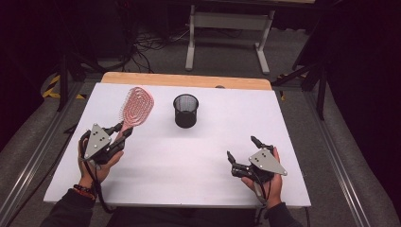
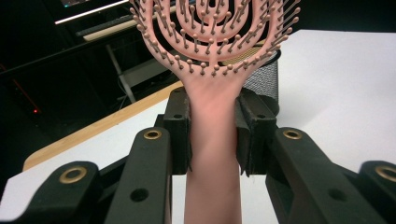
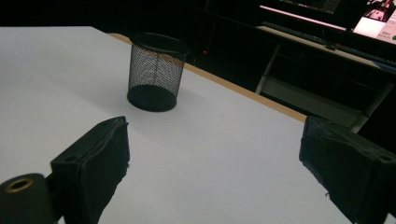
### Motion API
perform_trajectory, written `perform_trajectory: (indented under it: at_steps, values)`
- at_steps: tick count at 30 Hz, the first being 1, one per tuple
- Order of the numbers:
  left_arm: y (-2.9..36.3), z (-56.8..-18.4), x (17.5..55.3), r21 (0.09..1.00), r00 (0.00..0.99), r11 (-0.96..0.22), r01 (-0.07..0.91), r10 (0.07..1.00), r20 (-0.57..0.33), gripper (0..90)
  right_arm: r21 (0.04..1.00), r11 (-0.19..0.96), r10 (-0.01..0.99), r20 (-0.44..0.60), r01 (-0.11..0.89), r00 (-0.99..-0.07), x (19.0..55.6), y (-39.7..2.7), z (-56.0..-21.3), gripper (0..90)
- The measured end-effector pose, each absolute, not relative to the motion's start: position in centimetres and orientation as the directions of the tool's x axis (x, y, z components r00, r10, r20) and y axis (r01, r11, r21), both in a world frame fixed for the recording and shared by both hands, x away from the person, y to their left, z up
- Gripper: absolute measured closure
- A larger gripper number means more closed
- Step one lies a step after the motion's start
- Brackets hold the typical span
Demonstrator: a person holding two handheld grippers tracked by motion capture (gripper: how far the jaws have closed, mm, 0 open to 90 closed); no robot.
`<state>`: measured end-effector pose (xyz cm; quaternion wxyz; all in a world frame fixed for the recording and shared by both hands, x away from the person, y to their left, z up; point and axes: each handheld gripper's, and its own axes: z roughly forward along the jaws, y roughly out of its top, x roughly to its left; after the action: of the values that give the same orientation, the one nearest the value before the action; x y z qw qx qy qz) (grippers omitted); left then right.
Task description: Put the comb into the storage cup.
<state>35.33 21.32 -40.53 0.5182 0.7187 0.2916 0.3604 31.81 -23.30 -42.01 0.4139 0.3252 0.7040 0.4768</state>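
Left gripper [image 1: 124,133] fingers pinching the pink hairbrush [image 1: 135,107] handle, brush head left of the mesh cup [image 1: 185,110].
Right gripper [image 1: 242,150] fingers spread, empty, near right of the cup over the desk [image 1: 198,161]. Risk: long brush could swing in the narrow pinch, clip the cup rim and tip the light cup.

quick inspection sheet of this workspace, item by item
surface: white board on a wooden table, bare apart from the cup
job's things: pink hairbrush held by its handle, head raised; black mesh cup upright, apart from the brush
clutter: nothing seen
grippers: left gripper shut on the hairbrush handle; right gripper open, holding nothing, low over the board
cables: black cable trailing from the left gripper; loose wires on the floor beyond the table
surroundings: dark room, white table frame behind, grey floor
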Motion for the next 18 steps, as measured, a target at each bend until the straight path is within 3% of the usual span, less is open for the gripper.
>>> perform_trajectory:
  at_steps: [10,18]
  values:
    - [19.2,-41.2,34.8,0.955,0.632,-0.297,0.011,0.742,0.223,69.6,0.955,0.295,0.846,-0.249,0.026,-0.473,32.3,-21.6,-40.3,7.9]
    - [17.4,-41.6,34.5,0.954,0.668,-0.299,-0.02,0.706,0.235,69.6,0.961,0.275,0.807,-0.228,0.004,-0.544,33.0,-18.9,-39.5,7.0]
